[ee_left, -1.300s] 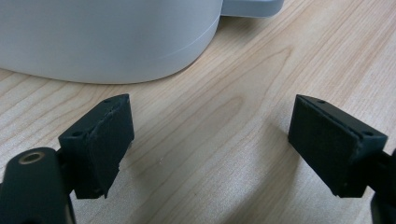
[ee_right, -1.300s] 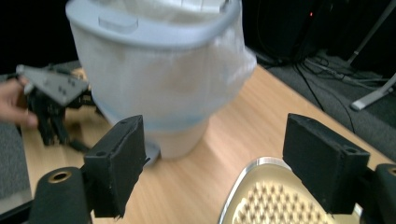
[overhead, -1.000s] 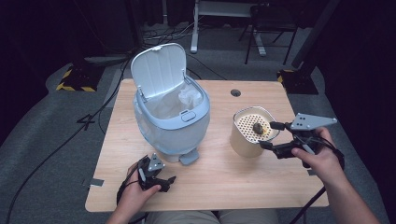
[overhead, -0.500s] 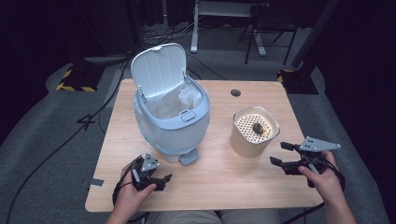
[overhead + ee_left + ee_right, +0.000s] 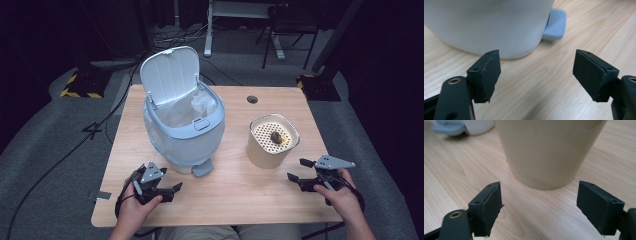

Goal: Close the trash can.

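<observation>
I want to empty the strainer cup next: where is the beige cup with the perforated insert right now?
In the high view the beige cup with the perforated insert stands on the wooden table's right half, right of the open pale-blue pedal bin, beyond the right tool.

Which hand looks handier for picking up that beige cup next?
Right, probably. The right gripper sits open just beside the cup, facing it. The left gripper is by the bin, farther from the cup.
</observation>
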Demonstrator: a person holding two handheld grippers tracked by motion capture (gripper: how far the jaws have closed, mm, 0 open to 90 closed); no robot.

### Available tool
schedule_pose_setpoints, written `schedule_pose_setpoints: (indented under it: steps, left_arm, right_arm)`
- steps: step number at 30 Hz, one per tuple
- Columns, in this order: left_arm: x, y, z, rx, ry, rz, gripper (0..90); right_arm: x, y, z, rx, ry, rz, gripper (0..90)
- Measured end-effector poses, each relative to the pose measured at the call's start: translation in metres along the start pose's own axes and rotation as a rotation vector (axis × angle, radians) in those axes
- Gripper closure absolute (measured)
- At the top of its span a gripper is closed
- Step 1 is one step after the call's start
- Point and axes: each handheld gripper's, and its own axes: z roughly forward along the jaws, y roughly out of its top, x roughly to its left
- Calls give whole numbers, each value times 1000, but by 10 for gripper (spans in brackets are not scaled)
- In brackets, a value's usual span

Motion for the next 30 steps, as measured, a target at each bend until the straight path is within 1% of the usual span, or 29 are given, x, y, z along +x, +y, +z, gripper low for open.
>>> schedule_pose_setpoints:
  steps: [3,7,10,11,12,14,15,18,19,20,22,24,26,28,30]
  left_arm:
    - [4,7,-11,-30,7,2,251]
    - [7,18,-29,-79,-15,2,251]
    - [9,26,-41,-98,-35,16,258]
    - [10,28,-45,-95,-52,31,262]
    - [11,31,-47,-98,-71,36,276]
    - [12,35,-52,-103,-91,44,286]
    - [13,38,-55,-103,-98,55,280]
    - [15,46,-62,-110,-99,64,275]
    - [15,48,-64,-113,-101,73,273]
    - [15,51,-67,-117,-102,70,271]
    - [16,56,-71,-128,-122,70,266]
    - [18,60,-76,-135,-171,63,272]
    - [21,66,-81,-139,-189,80,276]
    - [24,72,-88,-159,-196,77,266]
    - [27,79,-95,-177,-209,89,245]
  right_arm:
    - [0,-4,4,31,-7,11,187]
    - [-3,-10,8,63,-23,36,197]
    - [-4,-18,13,99,-52,26,204]
    - [-5,-21,14,101,-55,29,211]
    - [-5,-24,15,106,-55,30,214]
    - [-5,-27,17,115,-61,23,213]
    - [-5,-28,17,121,-64,22,213]
    - [-7,-30,19,128,-81,21,207]
    - [-7,-31,20,128,-84,21,205]
    - [-7,-31,21,130,-88,19,203]
    - [-8,-34,24,131,-84,25,184]
    - [-8,-35,24,126,-81,39,185]
    - [-8,-35,24,128,-78,43,181]
    - [-9,-35,25,131,-77,49,180]
    - [-9,-35,25,132,-78,50,180]
